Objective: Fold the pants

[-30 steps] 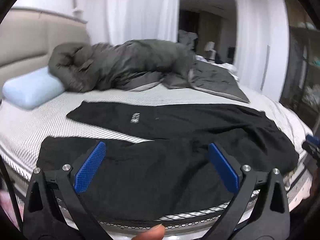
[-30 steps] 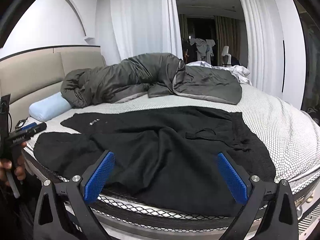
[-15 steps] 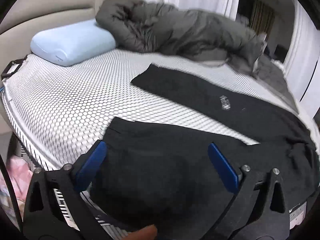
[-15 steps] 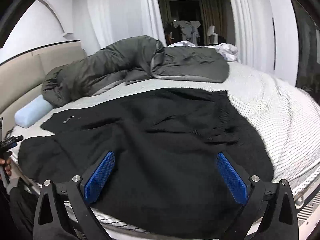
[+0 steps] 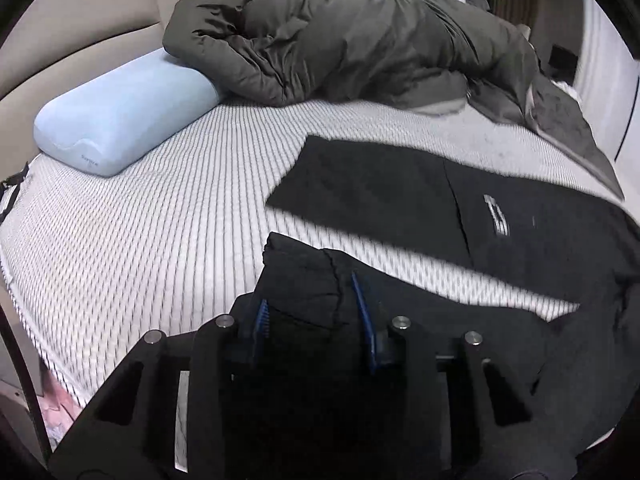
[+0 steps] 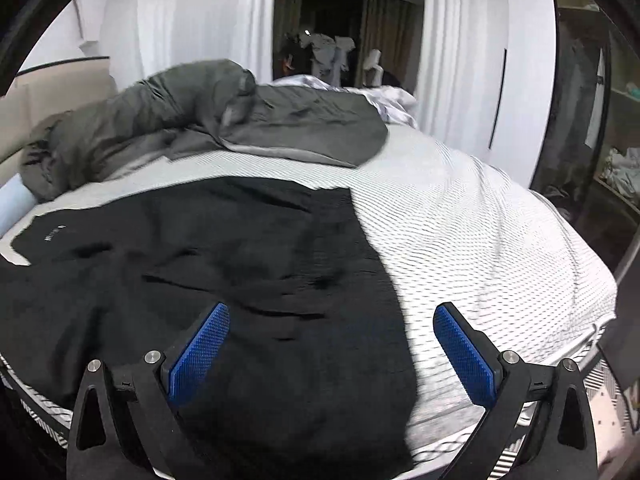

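Note:
Black pants (image 5: 472, 216) lie spread on the white patterned bed (image 5: 152, 240), legs pointing left toward the pillow. In the left wrist view, my left gripper (image 5: 312, 312) has closed in on the cuff end of the near leg (image 5: 300, 268), with bunched fabric between its blue pads. In the right wrist view the pants (image 6: 200, 248) cover the left and middle of the bed. My right gripper (image 6: 332, 344) is open and empty, low over the waist end near the pants' right edge.
A dark grey duvet (image 5: 352, 40) is heaped across the back of the bed, also in the right wrist view (image 6: 224, 120). A light blue pillow (image 5: 124, 112) lies at the left by the beige headboard (image 5: 60, 32). Bare mattress (image 6: 480, 224) shows right of the pants.
My left gripper moved left to the near leg's cuff and closed on it. My right gripper moved right and lower toward the waist end, staying open.

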`<state>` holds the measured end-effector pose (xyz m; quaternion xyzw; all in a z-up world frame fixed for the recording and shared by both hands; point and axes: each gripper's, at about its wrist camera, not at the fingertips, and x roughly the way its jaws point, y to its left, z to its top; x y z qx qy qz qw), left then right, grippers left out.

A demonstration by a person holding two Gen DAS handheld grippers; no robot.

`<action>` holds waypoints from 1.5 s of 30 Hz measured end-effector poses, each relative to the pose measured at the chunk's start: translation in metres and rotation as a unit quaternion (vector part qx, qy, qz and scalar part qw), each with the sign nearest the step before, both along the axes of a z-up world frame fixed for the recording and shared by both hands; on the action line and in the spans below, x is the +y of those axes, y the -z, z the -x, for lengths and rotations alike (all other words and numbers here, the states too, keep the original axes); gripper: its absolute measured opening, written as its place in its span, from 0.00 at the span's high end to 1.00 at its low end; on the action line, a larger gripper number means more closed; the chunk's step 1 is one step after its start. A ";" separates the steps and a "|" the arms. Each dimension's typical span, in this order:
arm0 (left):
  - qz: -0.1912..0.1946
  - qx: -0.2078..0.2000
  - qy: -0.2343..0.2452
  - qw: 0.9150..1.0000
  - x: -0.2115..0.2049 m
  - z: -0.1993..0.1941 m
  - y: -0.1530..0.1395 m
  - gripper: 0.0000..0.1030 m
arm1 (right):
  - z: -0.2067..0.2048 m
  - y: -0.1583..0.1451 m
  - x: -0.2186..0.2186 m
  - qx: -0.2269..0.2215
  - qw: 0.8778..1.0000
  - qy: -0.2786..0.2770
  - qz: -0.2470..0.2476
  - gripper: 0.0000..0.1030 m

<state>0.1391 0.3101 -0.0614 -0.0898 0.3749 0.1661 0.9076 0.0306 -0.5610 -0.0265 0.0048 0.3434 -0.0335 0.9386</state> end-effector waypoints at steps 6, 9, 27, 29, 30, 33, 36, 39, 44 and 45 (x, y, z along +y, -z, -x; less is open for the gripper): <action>-0.014 0.042 -0.031 0.999 0.009 -0.050 -0.019 0.67 | -0.013 0.007 -0.048 0.034 0.996 0.007 -0.084 0.00; -0.013 0.056 -0.024 0.998 0.010 -0.058 -0.019 0.67 | -0.019 0.010 -0.051 0.054 0.994 -0.009 -0.098 0.00; -0.020 0.071 -0.025 0.997 0.002 -0.052 0.023 0.67 | -0.201 0.045 -0.043 0.178 0.967 -0.113 -0.143 0.92; 0.011 0.079 -0.041 0.996 0.007 -0.049 0.033 0.67 | -0.213 0.029 -0.058 0.167 0.973 -0.086 -0.132 0.92; 0.024 0.079 -0.045 0.996 0.010 -0.048 0.036 0.67 | -0.220 0.024 -0.067 0.159 0.977 -0.058 -0.132 0.92; 0.031 0.074 -0.044 0.996 0.011 -0.044 0.037 0.63 | -0.215 0.016 -0.075 0.141 0.983 -0.007 -0.116 0.76; 0.019 0.045 -0.026 0.998 0.008 -0.030 0.030 0.48 | -0.163 -0.007 -0.081 0.104 0.985 0.043 -0.131 0.60; 0.033 0.028 0.003 0.999 0.003 -0.003 0.023 0.33 | -0.082 -0.029 -0.088 0.043 0.978 0.071 -0.192 0.28; 0.041 -0.001 0.036 0.999 0.010 0.036 -0.005 0.15 | 0.013 -0.037 -0.066 0.011 0.964 0.077 -0.253 0.09; 0.041 -0.006 0.035 0.999 0.012 0.045 -0.011 0.13 | 0.025 -0.033 -0.066 0.006 0.963 0.077 -0.258 0.09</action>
